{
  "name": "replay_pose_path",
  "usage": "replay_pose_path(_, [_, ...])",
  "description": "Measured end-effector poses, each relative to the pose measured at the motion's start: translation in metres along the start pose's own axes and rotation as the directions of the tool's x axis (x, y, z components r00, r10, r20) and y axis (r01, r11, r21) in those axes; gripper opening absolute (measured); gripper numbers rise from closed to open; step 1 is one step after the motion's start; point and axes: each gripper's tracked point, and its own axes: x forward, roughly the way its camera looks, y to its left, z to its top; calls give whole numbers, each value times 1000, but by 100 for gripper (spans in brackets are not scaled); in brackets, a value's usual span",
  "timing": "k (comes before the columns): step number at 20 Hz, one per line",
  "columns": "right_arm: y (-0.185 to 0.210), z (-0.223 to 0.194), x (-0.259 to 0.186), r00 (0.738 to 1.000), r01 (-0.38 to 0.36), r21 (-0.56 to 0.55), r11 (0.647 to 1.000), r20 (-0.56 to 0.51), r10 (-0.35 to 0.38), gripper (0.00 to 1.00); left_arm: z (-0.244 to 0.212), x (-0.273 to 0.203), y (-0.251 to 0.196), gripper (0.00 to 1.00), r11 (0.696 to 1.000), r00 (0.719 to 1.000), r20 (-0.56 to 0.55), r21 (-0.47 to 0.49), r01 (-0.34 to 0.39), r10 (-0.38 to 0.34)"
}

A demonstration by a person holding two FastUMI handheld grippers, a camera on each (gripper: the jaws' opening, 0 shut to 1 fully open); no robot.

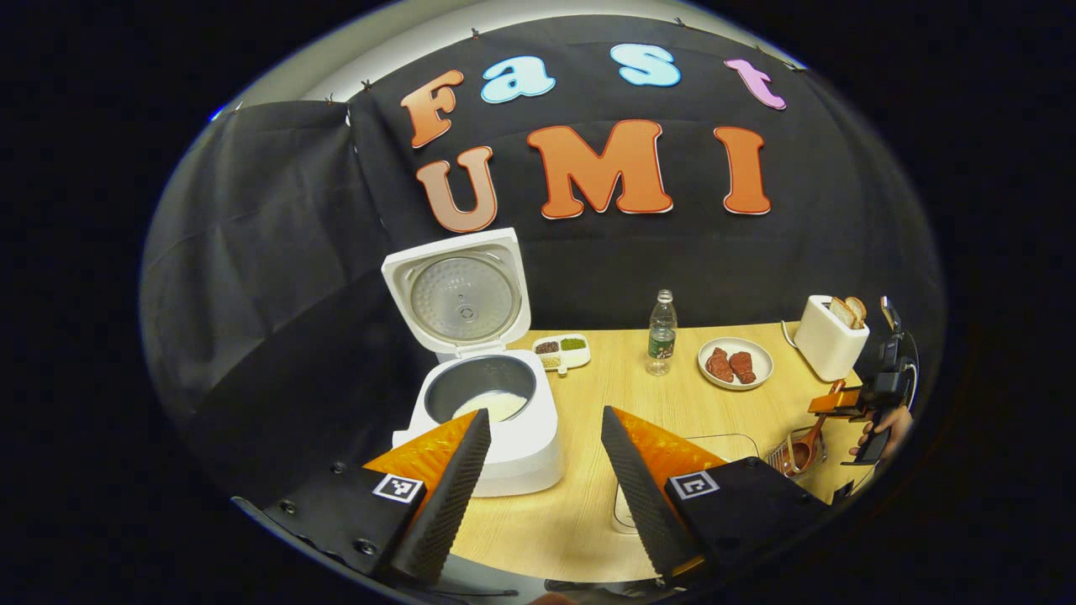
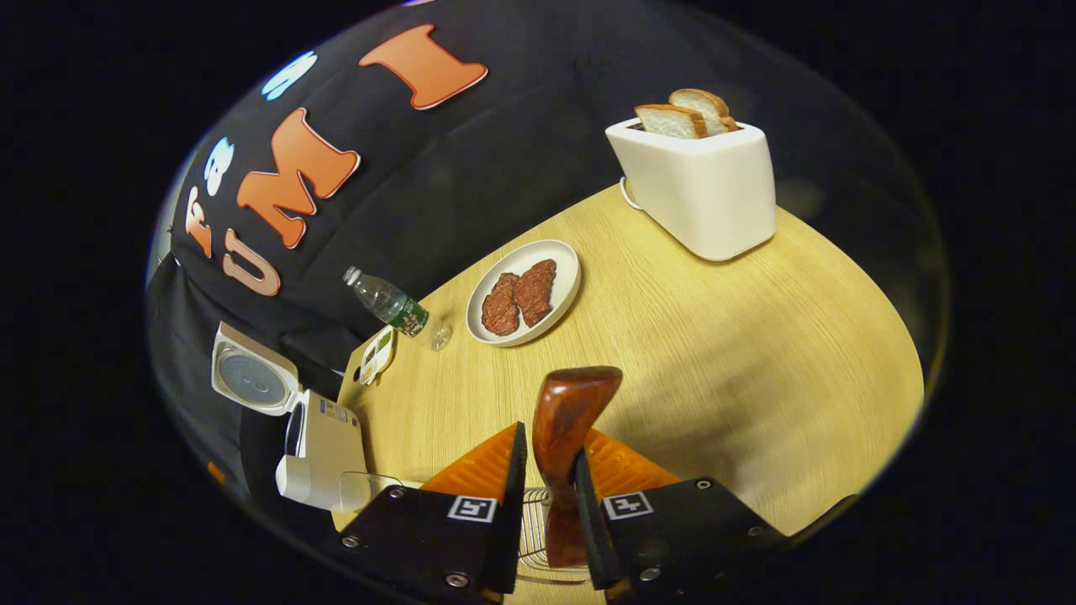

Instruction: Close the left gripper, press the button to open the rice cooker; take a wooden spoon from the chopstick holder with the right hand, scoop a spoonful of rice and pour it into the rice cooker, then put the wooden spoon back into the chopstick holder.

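- The left hand-held gripper [image 1: 542, 458] hovered above the near part of the worktop [image 1: 605, 378], released, its two fingers spread wide apart with nothing between them.
- It pointed level toward the far wall, with the rice cooker [image 1: 492, 420] just beyond its left finger.
- The rice cooker stood at the left end of the worktop, its lid [image 1: 461, 290] tipped up, and white rice [image 1: 492, 406] lay in the inner pot.
- The right hand-held gripper [image 2: 551, 466] was clenched on the handle of the wooden spoon [image 2: 567, 420], both fingers pressing its sides.
- In the left gripper view, that right hand-held gripper [image 1: 841, 403] sat at the right near edge, a hand [image 1: 887, 428] behind it, tilted down over the wire chopstick holder [image 1: 794, 458].
- The spoon's bowl [image 1: 799, 454] rested low inside the chopstick holder.
- In the right gripper view the handle stood upright between the fingers, with the holder's wires [image 2: 534, 525] below.
- Farther off stood a water bottle [image 1: 662, 332], a plate of meat [image 1: 735, 363] and a toaster [image 1: 830, 336] with bread.
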Motion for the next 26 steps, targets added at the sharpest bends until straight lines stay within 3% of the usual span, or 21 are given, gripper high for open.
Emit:
replay_pose_path(4, [-5, 3, -17, 994, 14, 39, 999, 105, -18, 24, 7, 17, -3, 91, 999, 999, 14, 22, 50, -50])
replay_pose_path(5, [-5, 1, -16, 995, 14, 55, 998, 97, -19, 13, 9, 22, -2, 91, 998, 998, 14, 24, 61, -61])
replay_pose_path(6, [-6, 2, -11, 995, 27, 76, 997, 91, -34, 23, 10, 25, 0, 91, 997, 998, 13, 26, 68, -68])
replay_pose_path(7, [-4, 3, -6, 996, 30, 89, 996, 76, -37, 24, 13, 27, 4, 91, 997, 998, 13, 34, 68, -68])
replay_pose_path(8, [-3, 3, -1, 997, 38, 91, 995, 66, -44, 34, 16, 29, 9, 92, 997, 998, 22, 41, 65, -66])
replay_pose_path(9, [-2, 2, 4, 997, 47, 80, 996, 58, -52, 30, 18, 29, 13, 92, 997, 998, 28, 47, 59, -61])
replay_pose_path(12, [0, -4, 14, 998, 63, 75, 995, 21, -65, 50, 13, 23, 21, 92, 997, 998, 35, 60, 55, -58])
replay_pose_path(13, [-2, -6, 15, 997, 74, 68, 995, 15, -75, 49, 9, 23, 25, 91, 997, 998, 31, 67, 49, -51])
replay_pose_path(14, [-6, -7, 15, 996, 88, 66, 994, 21, -89, 42, 5, 21, 29, 91, 997, 999, 27, 69, 43, -45])
replay_pose_path(15, [-9, -4, 13, 994, 106, 66, 992, 33, -108, 25, 3, 21, 31, 91, 997, 999, 22, 67, 41, -43])
replay_pose_path(17, [-13, -4, 0, 991, 117, 63, 991, 63, -121, 19, 0, 23, 35, 91, 998, 999, 14, 50, 45, -46])
replay_pose_path(18, [-13, -4, -8, 989, 117, 62, 991, 84, -122, 18, -1, 25, 36, 84, 998, 999, 14, 40, 48, -49])
replay_pose_path(20, [-15, -4, -21, 983, 106, 70, 992, 142, -115, 17, -1, 28, 37, 84, 998, 999, 16, 29, 50, -51])
replay_pose_path(21, [-13, -7, -29, 980, 93, 74, 993, 167, -105, 17, 3, 31, 37, 91, 998, 998, 21, 30, 51, -51])
replay_pose_path(22, [-14, -10, -34, 976, 87, 73, 994, 194, -99, 17, 4, 31, 35, 91, 998, 998, 27, 35, 54, -55])
replay_pose_path(23, [-14, -13, -38, 971, 81, 74, 994, 219, -96, 17, 5, 32, 33, 85, 998, 998, 34, 39, 58, -60])
replay_pose_path(25, [-14, -17, -46, 959, 82, 67, 994, 268, -97, 17, 9, 37, 31, 84, 997, 997, 44, 41, 67, -69])
replay_pose_path(26, [-12, -16, -49, 952, 78, 66, 995, 291, -94, 15, 10, 37, 30, 91, 997, 996, 48, 41, 71, -73])
